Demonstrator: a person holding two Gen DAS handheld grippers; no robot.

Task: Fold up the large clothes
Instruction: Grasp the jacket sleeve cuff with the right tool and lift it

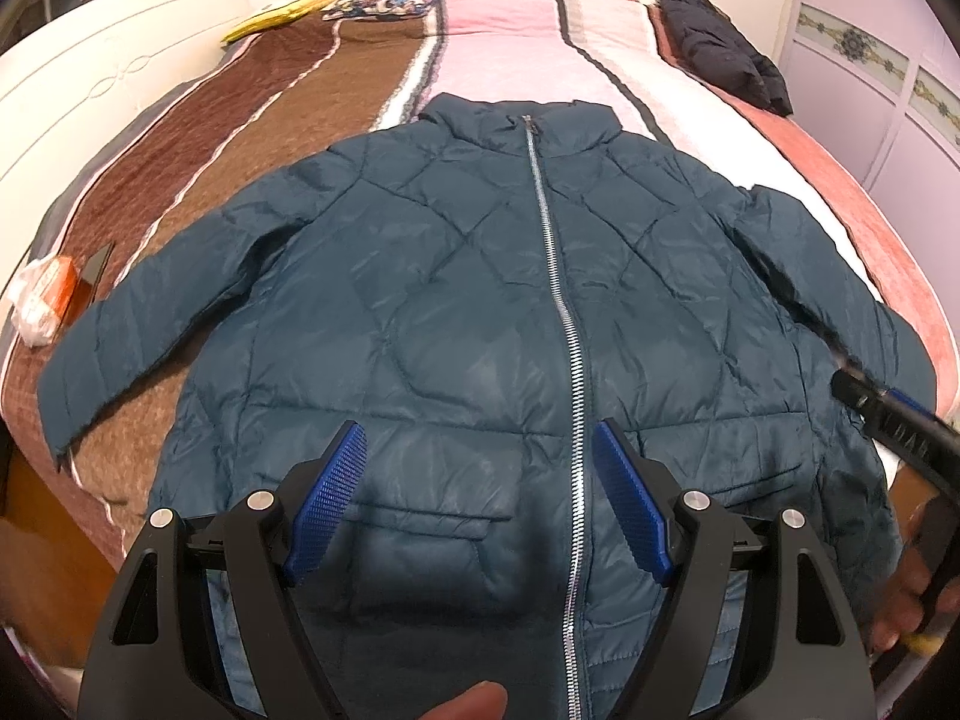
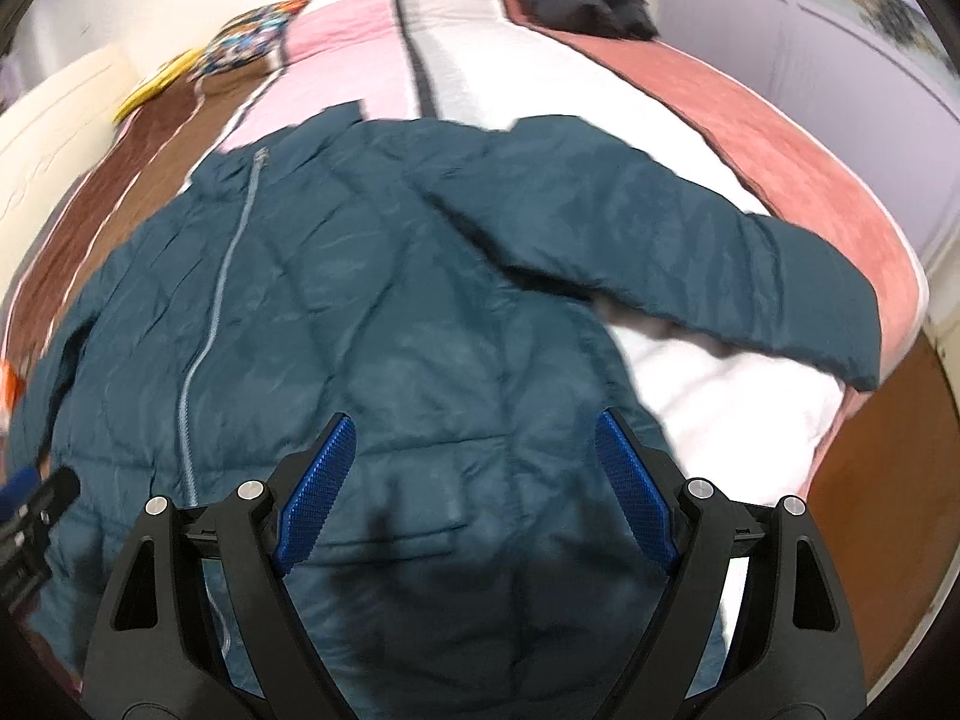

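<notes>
garment: teal quilted zip-up puffer jacket (image 1: 468,300) flat on striped bedspread (image 1: 240,120), sleeves spread
left gripper (image 1: 480,504): jaws apart, empty, above jacket hem
right gripper (image 2: 474,492): jaws apart, empty, above hem right of zipper
step: pre-fold, nothing gripped
next: likely pinch a sleeve, fold across jacket front

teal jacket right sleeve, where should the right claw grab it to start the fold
Probably at the cuff of the right sleeve, coming from the bed's outer edge: it lies flat, spread away from the teal jacket body with bedcover between. The right claw is open above the hem.
</notes>
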